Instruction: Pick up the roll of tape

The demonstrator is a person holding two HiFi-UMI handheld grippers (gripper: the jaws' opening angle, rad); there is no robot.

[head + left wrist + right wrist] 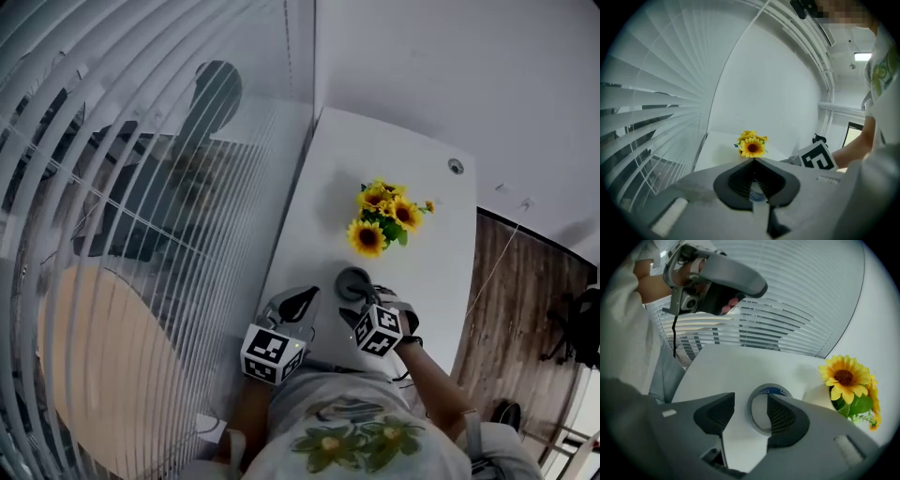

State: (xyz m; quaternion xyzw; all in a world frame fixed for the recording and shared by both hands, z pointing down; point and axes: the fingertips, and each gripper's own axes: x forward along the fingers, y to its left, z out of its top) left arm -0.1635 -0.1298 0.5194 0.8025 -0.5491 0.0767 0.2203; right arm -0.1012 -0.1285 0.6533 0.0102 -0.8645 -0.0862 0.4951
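The roll of tape (353,281) lies flat on the white table (412,141), a grey ring with a blue inner label (756,422). My right gripper (364,302) points steeply down over it and is open (751,399). Its right finger (785,418) stands inside the roll's hole, its left finger (715,414) outside, well apart from the roll, so the roll's near wall is between the jaws. My left gripper (302,302) hovers to the left of the roll; its tips meet (753,160), with no object gripped.
A bunch of yellow sunflowers (384,216) stands just beyond the tape (846,380). Slatted blinds (112,187) run along the table's left edge. A cable grommet (456,166) sits at the far right corner. Wooden floor (506,300) lies right of the table.
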